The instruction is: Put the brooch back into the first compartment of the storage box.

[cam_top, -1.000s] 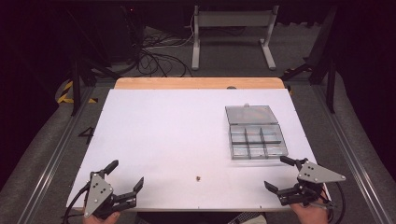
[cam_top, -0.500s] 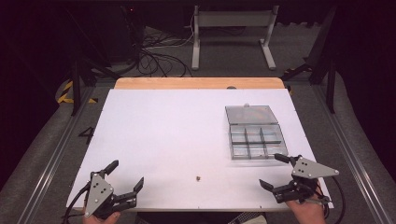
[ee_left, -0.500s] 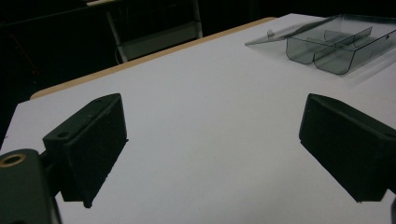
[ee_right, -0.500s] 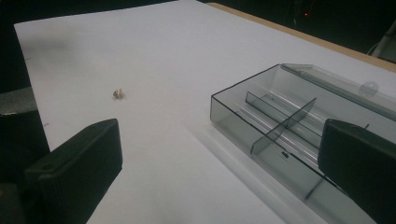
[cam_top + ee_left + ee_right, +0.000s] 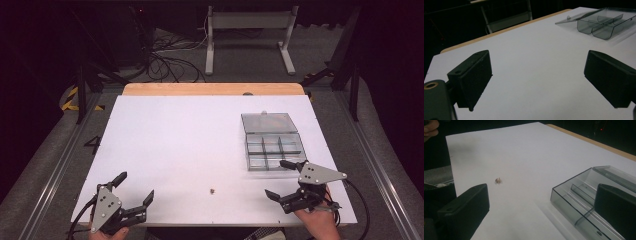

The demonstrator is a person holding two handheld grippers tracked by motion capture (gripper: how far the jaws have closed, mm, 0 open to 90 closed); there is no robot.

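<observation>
A clear plastic compartment box (image 5: 272,145) with its lid swung open lies on the right half of the white table (image 5: 190,145); it also appears as the box (image 5: 602,23) and the box (image 5: 586,195). A tiny brownish object (image 5: 213,190) rests near the front edge, also seen as the small object (image 5: 497,180). My right gripper (image 5: 282,180) is open just in front of the box, aimed leftward across the table. My left gripper (image 5: 135,187) is open at the front left corner with nothing between its jaws.
A wooden strip (image 5: 212,89) borders the table's far edge. Behind it stand a metal stand (image 5: 250,35) and tangled cables (image 5: 165,55) on the floor. Metal rails (image 5: 60,165) flank the table on both sides. A hand (image 5: 430,127) shows at the far top left of the right gripper view.
My right gripper has shifted left and slightly forward, closer to the box's front edge. The left gripper has stayed where it was.
</observation>
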